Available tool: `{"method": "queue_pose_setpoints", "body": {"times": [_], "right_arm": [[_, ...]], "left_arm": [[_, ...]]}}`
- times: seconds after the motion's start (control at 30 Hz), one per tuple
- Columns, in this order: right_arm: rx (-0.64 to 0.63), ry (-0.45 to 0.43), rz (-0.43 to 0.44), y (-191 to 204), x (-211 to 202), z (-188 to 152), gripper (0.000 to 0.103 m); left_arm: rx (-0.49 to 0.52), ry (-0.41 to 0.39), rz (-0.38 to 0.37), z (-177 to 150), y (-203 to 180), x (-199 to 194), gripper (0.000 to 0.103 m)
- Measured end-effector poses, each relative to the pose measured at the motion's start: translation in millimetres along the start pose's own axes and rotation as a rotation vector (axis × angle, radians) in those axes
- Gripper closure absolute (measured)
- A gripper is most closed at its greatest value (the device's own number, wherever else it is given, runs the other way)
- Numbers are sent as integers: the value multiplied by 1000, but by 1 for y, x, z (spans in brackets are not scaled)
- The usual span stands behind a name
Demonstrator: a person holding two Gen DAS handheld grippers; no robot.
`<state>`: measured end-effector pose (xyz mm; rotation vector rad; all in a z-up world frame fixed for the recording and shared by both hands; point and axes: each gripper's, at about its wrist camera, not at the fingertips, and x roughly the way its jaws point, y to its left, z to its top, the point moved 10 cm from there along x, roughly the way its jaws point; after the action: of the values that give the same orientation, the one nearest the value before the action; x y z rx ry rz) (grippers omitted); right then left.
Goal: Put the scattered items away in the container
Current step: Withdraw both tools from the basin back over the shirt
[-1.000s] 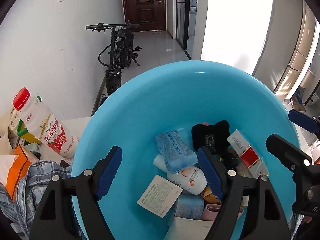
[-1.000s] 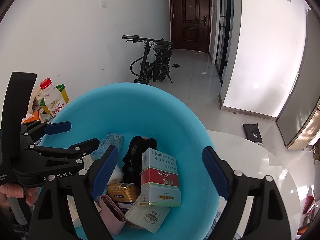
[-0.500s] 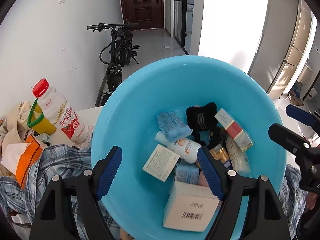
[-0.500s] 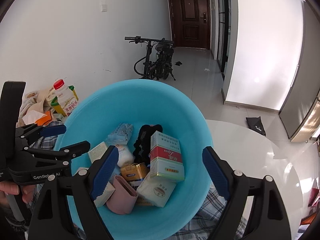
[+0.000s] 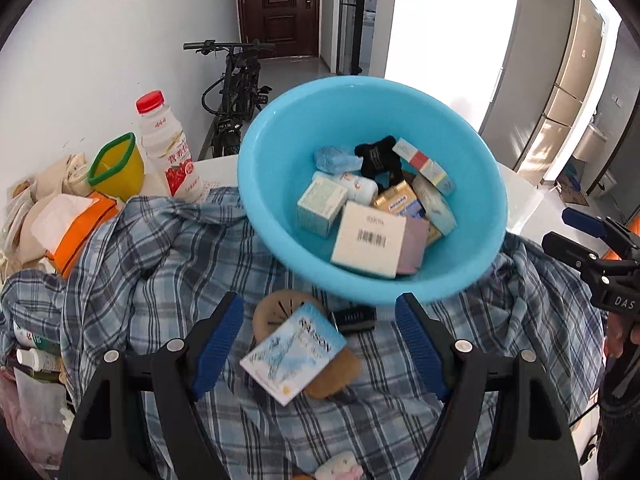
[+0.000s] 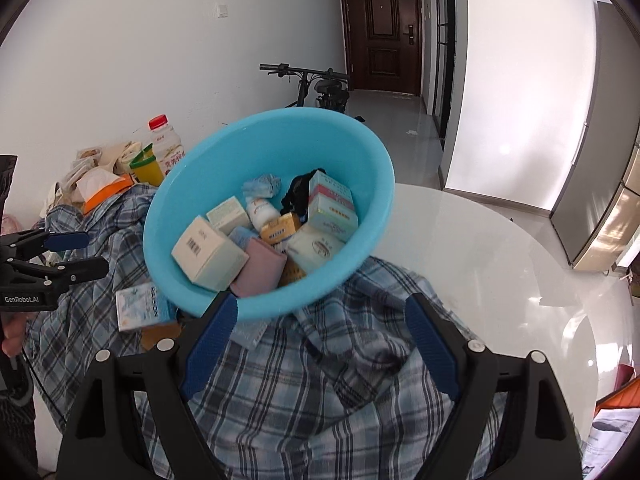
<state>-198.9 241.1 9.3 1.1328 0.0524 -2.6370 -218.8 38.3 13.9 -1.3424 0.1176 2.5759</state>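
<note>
A round, bright blue plastic basin (image 5: 472,184) sits tilted on a crumpled blue plaid shirt (image 5: 168,264) spread over a white table (image 6: 500,248). The basin is smooth and shallow-walled, and a jumble fills its lower side. Inside it, nearest the low rim, lies a white box with a barcode (image 5: 370,238), with a pink folded pouch (image 5: 414,246) touching it. Further in are a small pale green box (image 5: 321,207), a white bottle on its side (image 5: 352,186), a gold carton (image 5: 398,200), a crumpled blue packet (image 5: 334,159), a black cloth item (image 5: 378,158) and a red-banded box (image 5: 420,162).

Just outside the basin's low rim, on the shirt, a light blue packet (image 5: 294,348) rests on a brown round thing (image 5: 320,364), with a small black box (image 5: 354,318) beside it.

Beyond the basin, to its left in both views, stand a red-capped milk bottle (image 5: 166,148), a yellow cup with a green rim (image 5: 118,164) and an orange-and-white tissue pack (image 5: 76,222).

The left gripper (image 5: 320,344) hovers over the blue packet, its jaws spread with nothing pinched. The right gripper (image 6: 320,344) hangs over the shirt at the basin's low rim, jaws likewise spread wide and empty.
</note>
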Motion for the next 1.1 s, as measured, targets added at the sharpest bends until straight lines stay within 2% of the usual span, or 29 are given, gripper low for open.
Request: {"method": "queue_pose_setpoints", "body": {"times": [0.2,0.33,0.5,0.67,0.87,1.1], "right_arm": [[-42,17,13,9,-34,-68,18],[-66,26,10,15,-42,-91,18],[-72,36,11,18,-42,-99,18],[-61,24,16,22,-43,-100,18],[-49,20,-15,18,-42,-109,18],[-19,24,-34,9,-40,-119,18]], "left_arm": [[-59,-33,-14,-65,7,-31,19],[-58,-19,4,-95,9,-31,19],[-26,1,29,-108,4,-21,19],[11,-18,41,-118,-9,-14,18],[26,33,-62,-147,-28,6,18],[30,61,-104,-170,-31,16,18]]}}
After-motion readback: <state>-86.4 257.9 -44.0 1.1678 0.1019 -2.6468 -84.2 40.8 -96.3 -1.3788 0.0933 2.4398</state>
